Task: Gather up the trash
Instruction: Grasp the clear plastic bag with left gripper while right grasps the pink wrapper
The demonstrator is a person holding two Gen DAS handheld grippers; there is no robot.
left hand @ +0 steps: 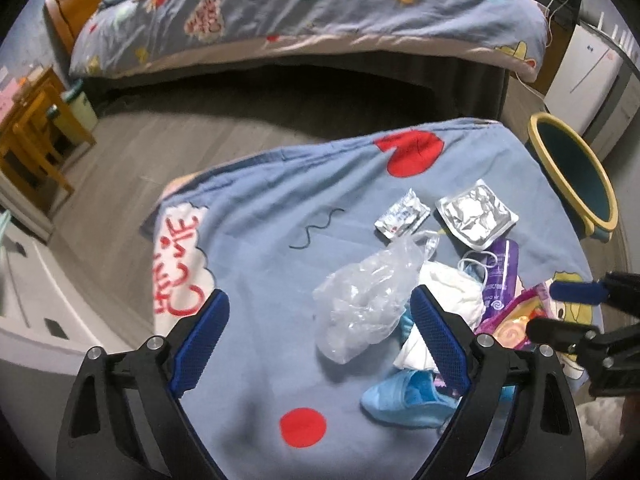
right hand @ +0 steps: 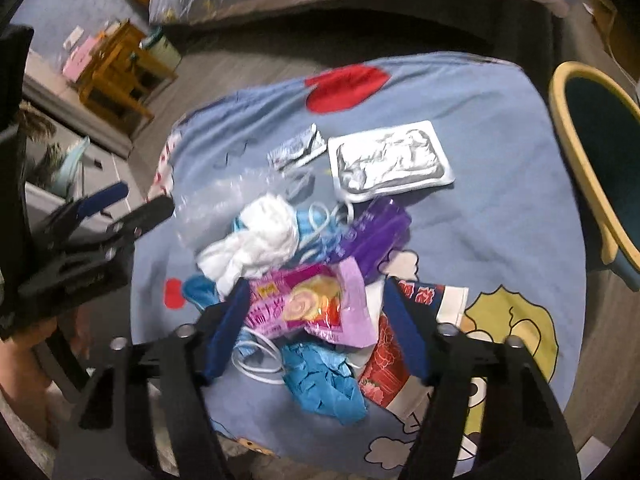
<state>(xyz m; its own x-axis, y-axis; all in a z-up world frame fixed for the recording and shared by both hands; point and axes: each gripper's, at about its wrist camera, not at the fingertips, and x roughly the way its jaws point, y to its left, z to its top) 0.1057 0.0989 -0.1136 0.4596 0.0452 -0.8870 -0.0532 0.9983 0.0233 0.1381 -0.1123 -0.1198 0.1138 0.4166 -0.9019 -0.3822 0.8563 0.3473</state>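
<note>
Left gripper [left hand: 320,320] jaws wide, straddling clear plastic bag [left hand: 362,304], no grip. Right gripper [right hand: 316,312] jaws part-open around pink snack wrapper [right hand: 316,300]; contact unclear.

trash pile [left hand: 420,280] on cloth [left hand: 260,240], bin [left hand: 576,176] right

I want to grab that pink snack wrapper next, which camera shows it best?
The right wrist view: the pink snack wrapper lies whole and central between the right gripper fingers. The left wrist view shows only a pink sliver, half hidden behind the left gripper's finger.
</note>
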